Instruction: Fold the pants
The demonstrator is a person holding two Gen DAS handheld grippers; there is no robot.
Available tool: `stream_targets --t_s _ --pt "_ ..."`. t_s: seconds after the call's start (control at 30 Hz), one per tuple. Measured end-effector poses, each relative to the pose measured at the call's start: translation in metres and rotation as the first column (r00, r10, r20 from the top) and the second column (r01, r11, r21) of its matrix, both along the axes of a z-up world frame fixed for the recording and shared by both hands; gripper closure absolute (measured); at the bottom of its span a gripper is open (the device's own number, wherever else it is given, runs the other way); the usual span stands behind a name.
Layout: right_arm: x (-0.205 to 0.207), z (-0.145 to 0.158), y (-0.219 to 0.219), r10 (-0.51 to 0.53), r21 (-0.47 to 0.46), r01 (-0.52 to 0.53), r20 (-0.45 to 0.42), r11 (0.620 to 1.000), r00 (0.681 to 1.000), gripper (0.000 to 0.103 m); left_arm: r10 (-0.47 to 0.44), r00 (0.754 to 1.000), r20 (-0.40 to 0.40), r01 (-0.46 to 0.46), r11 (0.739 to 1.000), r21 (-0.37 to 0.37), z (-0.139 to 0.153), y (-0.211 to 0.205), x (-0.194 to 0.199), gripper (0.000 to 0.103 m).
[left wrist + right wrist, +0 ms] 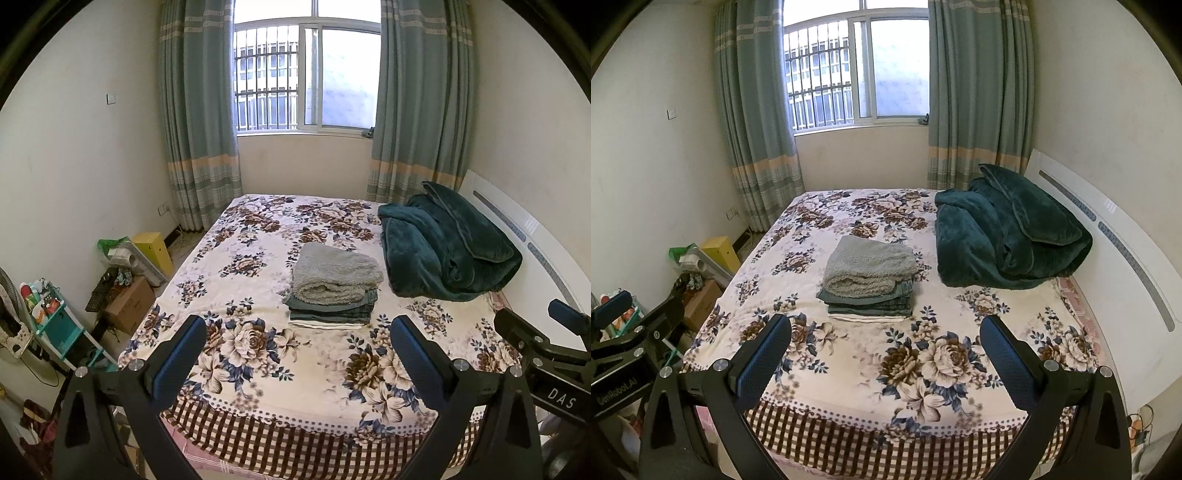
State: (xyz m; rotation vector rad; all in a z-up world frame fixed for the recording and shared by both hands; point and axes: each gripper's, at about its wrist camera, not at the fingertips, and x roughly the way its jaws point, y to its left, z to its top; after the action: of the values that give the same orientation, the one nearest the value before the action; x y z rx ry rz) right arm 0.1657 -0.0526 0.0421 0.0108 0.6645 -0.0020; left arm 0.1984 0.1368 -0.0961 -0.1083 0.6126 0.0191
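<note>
A: Where are the pants?
B: In a folded pile at the middle of the frame in both views. A fuzzy grey folded garment (338, 272) lies on top of dark green folded pants (332, 308), and a thin white layer peeks out at the very bottom. The pile sits on the flowered bedspread (258, 369), well apart from both tools.

A: And the tools?
B: The left hand-held gripper (299, 363) fills the lower part of its view, blue pads spread wide with nothing between them. The right hand-held gripper (884, 363) looks the same in its own view: fingers apart, holding nothing. Each one shows up at the side edge of the other's view.

A: What else is on the bed?
B: A bunched dark teal blanket (1008, 232) at the right of the frame, against the white headboard (1108, 236). Grey-green curtains (757, 110) flank the barred window (849, 74) at the top.
</note>
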Motion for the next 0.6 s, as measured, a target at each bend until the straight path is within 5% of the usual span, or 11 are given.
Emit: stream_targets --t_s 0.6 --pt "0.0002 -0.0029 0.0020 -0.004 -0.007 0.004 0.004 1.000 1.000 0.000 0.009 1.000 0.002 -0.009 1.000 -0.003 0.0006 0.0006 -0.0035 0.001"
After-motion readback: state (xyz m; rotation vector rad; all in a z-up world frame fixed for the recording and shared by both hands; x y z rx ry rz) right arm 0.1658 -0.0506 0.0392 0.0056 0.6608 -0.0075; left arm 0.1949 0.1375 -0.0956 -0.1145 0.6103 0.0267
